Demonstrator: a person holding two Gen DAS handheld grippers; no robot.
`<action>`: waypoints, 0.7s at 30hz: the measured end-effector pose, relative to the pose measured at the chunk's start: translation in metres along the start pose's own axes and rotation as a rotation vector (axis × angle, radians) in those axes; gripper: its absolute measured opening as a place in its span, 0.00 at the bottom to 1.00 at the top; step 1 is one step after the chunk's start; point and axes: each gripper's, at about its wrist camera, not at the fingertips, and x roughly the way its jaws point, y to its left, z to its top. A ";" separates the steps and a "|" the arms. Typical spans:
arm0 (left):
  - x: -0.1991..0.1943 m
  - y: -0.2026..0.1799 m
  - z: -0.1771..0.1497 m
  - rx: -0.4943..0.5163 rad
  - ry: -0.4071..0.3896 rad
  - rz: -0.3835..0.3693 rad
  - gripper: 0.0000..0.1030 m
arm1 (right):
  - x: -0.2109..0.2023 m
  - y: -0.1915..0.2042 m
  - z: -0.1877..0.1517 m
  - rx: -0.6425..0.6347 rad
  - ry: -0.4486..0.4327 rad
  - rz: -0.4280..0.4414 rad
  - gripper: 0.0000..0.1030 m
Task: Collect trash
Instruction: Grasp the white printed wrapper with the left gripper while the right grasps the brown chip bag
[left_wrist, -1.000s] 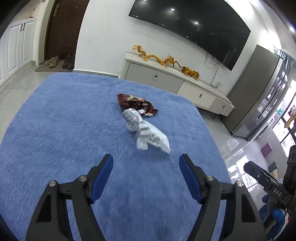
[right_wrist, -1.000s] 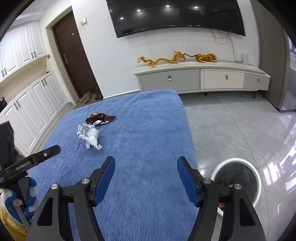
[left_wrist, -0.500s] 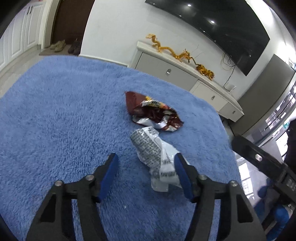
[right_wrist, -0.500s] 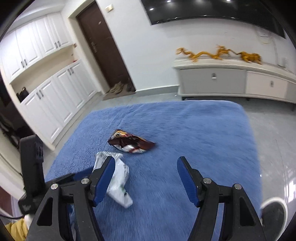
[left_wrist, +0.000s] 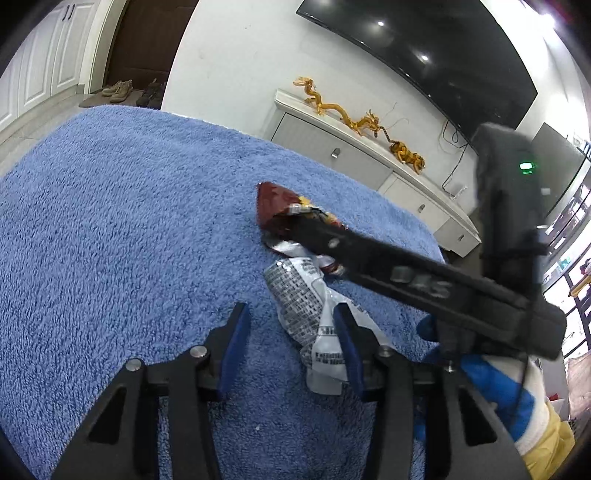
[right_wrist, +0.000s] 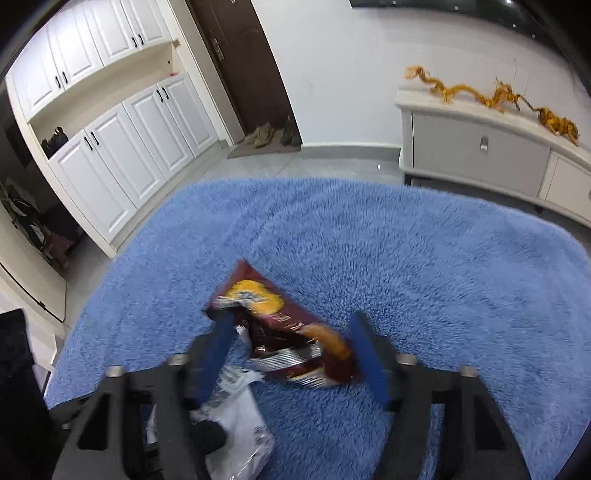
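A crumpled white wrapper (left_wrist: 310, 310) and a dark red snack bag (left_wrist: 280, 214) lie side by side on the blue rug (left_wrist: 110, 229). My left gripper (left_wrist: 291, 325) is open with the white wrapper lying between its fingers, its right finger resting over the wrapper's edge. My right gripper (right_wrist: 291, 332) is open and straddles the red snack bag (right_wrist: 280, 332); the white wrapper (right_wrist: 240, 428) sits under its left finger. The right gripper's body crosses the left wrist view (left_wrist: 424, 280) above both wrappers.
A white low cabinet (right_wrist: 480, 147) with golden dragon figures (right_wrist: 491, 92) stands beyond the rug. White cupboards (right_wrist: 122, 147) and a dark door (right_wrist: 243, 66) with shoes (right_wrist: 269, 134) are at the far left. Grey tile floor (right_wrist: 325, 166) surrounds the rug.
Both grippers moved forward and down onto the trash. The left now brackets the white wrapper, the right brackets the red bag. The left fingers stand somewhat closer together.
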 end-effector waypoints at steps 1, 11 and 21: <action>0.000 0.000 0.000 0.001 -0.001 0.000 0.43 | 0.002 -0.001 0.000 -0.003 -0.004 0.002 0.45; -0.003 -0.016 -0.005 0.053 0.014 -0.028 0.22 | -0.049 -0.014 -0.026 0.057 -0.071 -0.018 0.20; -0.063 -0.044 -0.024 0.111 0.018 -0.103 0.12 | -0.163 -0.012 -0.094 0.182 -0.178 -0.025 0.17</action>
